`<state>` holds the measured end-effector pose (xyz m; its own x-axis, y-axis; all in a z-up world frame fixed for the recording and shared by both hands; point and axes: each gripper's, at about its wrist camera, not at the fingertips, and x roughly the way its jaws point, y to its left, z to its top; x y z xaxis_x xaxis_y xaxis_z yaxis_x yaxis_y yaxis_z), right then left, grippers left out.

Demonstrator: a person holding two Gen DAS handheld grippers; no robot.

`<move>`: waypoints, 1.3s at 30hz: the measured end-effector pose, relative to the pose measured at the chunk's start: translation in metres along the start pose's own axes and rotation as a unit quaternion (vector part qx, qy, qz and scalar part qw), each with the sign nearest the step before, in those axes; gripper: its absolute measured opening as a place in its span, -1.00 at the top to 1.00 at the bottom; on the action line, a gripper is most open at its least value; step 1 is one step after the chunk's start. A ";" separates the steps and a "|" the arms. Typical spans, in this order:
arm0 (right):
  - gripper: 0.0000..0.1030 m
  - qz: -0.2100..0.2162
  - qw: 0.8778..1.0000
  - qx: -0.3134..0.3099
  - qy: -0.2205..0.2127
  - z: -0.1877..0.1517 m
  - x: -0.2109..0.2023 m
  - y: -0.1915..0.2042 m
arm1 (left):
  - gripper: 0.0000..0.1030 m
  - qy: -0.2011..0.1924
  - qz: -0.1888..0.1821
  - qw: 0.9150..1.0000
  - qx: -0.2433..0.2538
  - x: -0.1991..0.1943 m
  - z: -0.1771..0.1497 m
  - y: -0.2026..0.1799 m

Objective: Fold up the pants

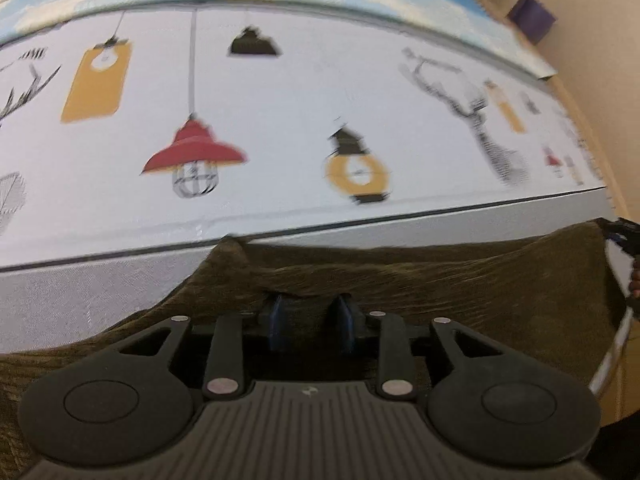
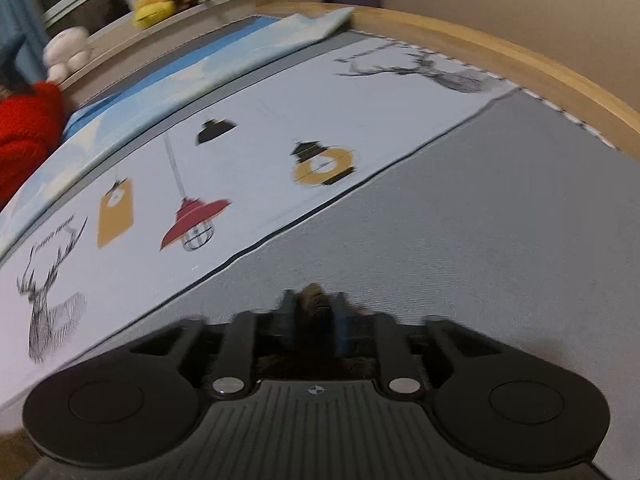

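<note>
The pants are dark olive-brown, lifted over a bed. In the left wrist view my left gripper is shut on their top edge, and the cloth stretches away to the right, where the right gripper shows at the frame's edge. In the right wrist view my right gripper is shut on a bunched corner of the pants. More of the cloth hangs under the gripper body. Both views are blurred by motion.
The bed sheet is grey with a white band printed with lamps and deer. A blue blanket lies beyond. A red garment sits at the left. A wooden bed rail runs along the far right.
</note>
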<state>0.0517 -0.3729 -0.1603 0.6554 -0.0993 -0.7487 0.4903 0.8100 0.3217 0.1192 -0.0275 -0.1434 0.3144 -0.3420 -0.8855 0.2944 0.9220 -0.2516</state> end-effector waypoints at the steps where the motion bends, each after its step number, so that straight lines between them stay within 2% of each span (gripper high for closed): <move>1: 0.23 -0.003 1.000 0.012 -0.008 0.001 -0.008 -0.003 | 0.33 -0.007 -0.010 1.000 0.003 -0.004 0.001 -0.003; 3: 0.22 -0.005 0.999 0.025 -0.023 0.003 -0.024 -0.009 | 0.30 -0.017 -0.029 0.999 0.012 -0.005 0.001 -0.004; 4: 0.21 -0.007 0.999 0.027 -0.029 0.004 -0.036 -0.011 | 0.30 -0.015 -0.021 1.000 0.014 -0.001 0.001 -0.004; 6: 0.20 -0.006 0.999 0.030 -0.036 0.002 -0.057 -0.020 | 0.34 0.015 0.022 1.000 0.014 0.016 -0.002 0.001; 8: 0.17 -0.007 0.998 0.048 -0.038 -0.002 -0.076 -0.032 | 0.38 0.021 0.031 0.999 0.009 0.020 -0.004 0.004; 11: 0.11 -0.020 0.995 0.099 -0.016 -0.019 -0.100 -0.056 | 0.34 0.001 0.022 1.000 -0.004 0.004 -0.001 -0.004; 14: 0.04 -0.042 0.988 0.150 0.018 -0.044 -0.114 -0.082 | 0.33 -0.014 0.010 1.000 0.005 -0.012 -0.007 -0.014; 17: 0.03 -0.060 0.978 0.189 0.072 -0.070 -0.113 -0.102 | 0.33 -0.031 0.008 0.999 0.016 -0.035 -0.017 -0.018; 20: -0.01 -0.044 0.966 0.231 0.106 -0.087 -0.107 -0.113 | 0.28 -0.052 0.009 0.999 0.012 -0.068 -0.031 -0.007; 25: -0.08 -0.013 0.948 0.288 0.132 -0.098 -0.096 -0.113 | 0.11 -0.079 0.032 0.996 -0.003 -0.138 -0.064 0.027; 28: -0.14 -0.016 0.948 0.287 0.139 -0.096 -0.093 -0.105 | 0.03 -0.086 0.039 0.995 -0.033 -0.171 -0.088 0.058; 30: 0.10 -0.031 0.947 0.288 0.136 -0.095 -0.092 -0.103 | -0.07 -0.088 0.058 0.993 -0.055 -0.186 -0.107 0.083; 31: 0.46 -0.039 0.946 0.293 0.131 -0.095 -0.092 -0.104 | -0.09 -0.087 0.070 0.991 -0.074 -0.190 -0.117 0.099; 32: 0.62 -0.039 0.945 0.301 0.122 -0.093 -0.093 -0.105 | -0.09 -0.084 0.078 0.989 -0.094 -0.193 -0.126 0.115; 36: 0.67 -0.019 0.952 0.297 0.074 -0.080 -0.107 -0.103 | -0.09 -0.050 0.115 0.975 -0.181 -0.193 -0.158 0.180; 39: 0.67 -0.036 0.945 0.318 0.069 -0.082 -0.106 -0.111 | -0.10 -0.047 0.090 0.972 -0.213 -0.196 -0.168 0.204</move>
<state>-0.1190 -0.4049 -0.1639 0.5473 -0.0297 -0.8364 0.8059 0.2885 0.5171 -0.0338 0.2583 -0.0866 0.4131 -0.1649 -0.8956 -0.1671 0.9531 -0.2525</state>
